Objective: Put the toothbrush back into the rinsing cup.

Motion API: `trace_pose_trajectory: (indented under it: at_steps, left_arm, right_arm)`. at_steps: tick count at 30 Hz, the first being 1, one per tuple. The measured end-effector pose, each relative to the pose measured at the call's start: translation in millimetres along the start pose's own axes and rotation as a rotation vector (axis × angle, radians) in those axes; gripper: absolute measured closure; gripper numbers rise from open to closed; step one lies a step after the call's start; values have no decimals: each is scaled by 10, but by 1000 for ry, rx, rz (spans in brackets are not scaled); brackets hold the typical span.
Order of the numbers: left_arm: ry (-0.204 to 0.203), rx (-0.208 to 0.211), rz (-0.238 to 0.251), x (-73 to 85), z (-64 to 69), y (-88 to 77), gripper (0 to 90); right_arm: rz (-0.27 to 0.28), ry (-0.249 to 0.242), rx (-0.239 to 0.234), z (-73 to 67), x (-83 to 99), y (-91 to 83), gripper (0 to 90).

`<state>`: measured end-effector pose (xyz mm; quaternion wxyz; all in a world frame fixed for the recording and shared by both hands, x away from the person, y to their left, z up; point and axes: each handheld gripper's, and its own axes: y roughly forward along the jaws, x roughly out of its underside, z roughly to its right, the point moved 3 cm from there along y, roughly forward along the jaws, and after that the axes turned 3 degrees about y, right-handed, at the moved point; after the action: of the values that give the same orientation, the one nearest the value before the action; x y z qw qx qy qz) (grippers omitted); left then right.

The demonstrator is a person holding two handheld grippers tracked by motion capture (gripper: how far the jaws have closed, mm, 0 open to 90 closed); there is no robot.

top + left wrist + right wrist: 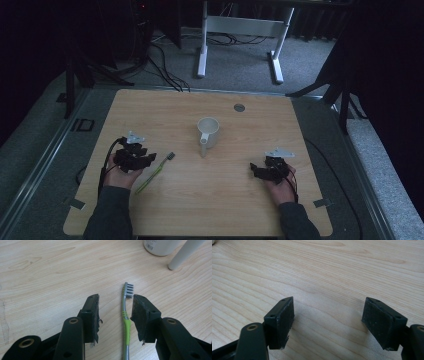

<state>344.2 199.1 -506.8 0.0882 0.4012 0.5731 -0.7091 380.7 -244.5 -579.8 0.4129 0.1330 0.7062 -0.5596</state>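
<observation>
The toothbrush (pixel 126 322) is straddled by the left gripper (pixel 116 315), jaws spread, seemingly lined up for a grasp; the right gripper (pixel 328 322) is parked unclenched over bare table (pixel 332 270).

wooden table (pixel 210 200) — white desk frame (pixel 240 30), floor cables (pixel 165 67)

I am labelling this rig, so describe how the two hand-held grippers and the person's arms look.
Each hand-held gripper is black, the left hand-held gripper and the right hand-held gripper alike, with a grey three-cornered plate on top and a black cable trailing back. The fingers are blocky with dark, rough pads and brass-coloured rivets. The person wears dark grey sleeves.
</observation>
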Motion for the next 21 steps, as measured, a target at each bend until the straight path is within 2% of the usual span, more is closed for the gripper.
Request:
trace_pose_trajectory:
  at_steps: [10, 11, 15, 21]
  left_arm:
    - [12, 12, -45, -82, 20, -10, 574]
    - [23, 15, -64, -128, 23, -15, 580]
    - [30, 20, -76, -165, 33, -10, 594]
    - [80, 26, -146, -227, 82, 52, 618]
  right_arm:
    - [-1, 0, 0, 0, 0, 0, 253]
    - [0, 2, 0, -2, 0, 0, 253]
    - [-1, 4, 0, -3, 0, -1, 253]
    - [-1, 3, 0, -3, 0, 0, 253]
